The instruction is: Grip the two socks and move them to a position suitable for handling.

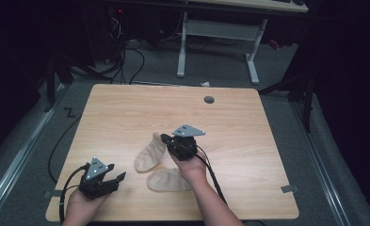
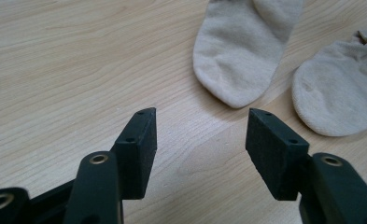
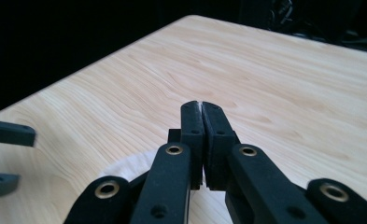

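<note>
Right gripper [image 1: 165,138] pinching a beige sock on the tabletop [image 1: 126,113]

Its jaws are pressing together on the upper sock [image 1: 150,153]; the second sock [image 1: 168,180] is lying just beside. The left gripper [image 1: 118,177] is hovering nearby, jaws spread.

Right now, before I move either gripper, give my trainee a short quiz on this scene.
1. How many socks lie on the table?
2. True or false: the left gripper is shut.
3. Which is closer to the socks? A) the left gripper B) the right gripper
Key: 1. two; 2. false, its jaws stand apart; 3. B.
</note>
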